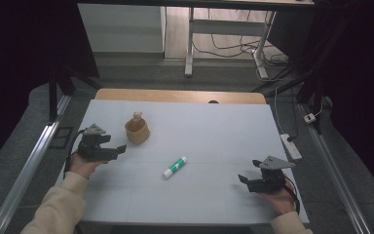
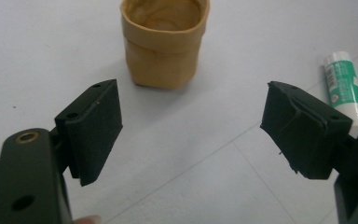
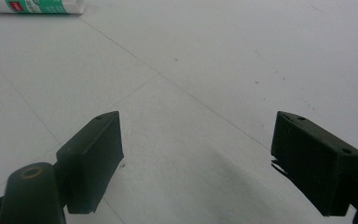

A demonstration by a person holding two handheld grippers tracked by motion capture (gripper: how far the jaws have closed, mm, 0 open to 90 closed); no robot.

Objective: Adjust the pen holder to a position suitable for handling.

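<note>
Over on the left, the left tool (image 1: 108,150) hovers low with jaws spread wide and empty, facing the tan paper pouch (image 1: 137,130) just beyond it. That pouch looks light and soft-walled, likely to crumple, so pinch the rolled rim gently. Mid-tabletop (image 1: 214,126) lies the glue stick (image 1: 174,167), rigid, smooth, probably prone to rolling; take it across the barrel. The right tool (image 1: 253,181) waits, jaws apart, empty.

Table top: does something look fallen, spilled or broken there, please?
Nothing looks spilled or broken. The green and white glue stick lies on its side on the table, apart from the upright tan pouch. Something pale sticks up at the pouch's far rim; I cannot tell what. Both the left tool and right tool are open, holding nothing.
</note>
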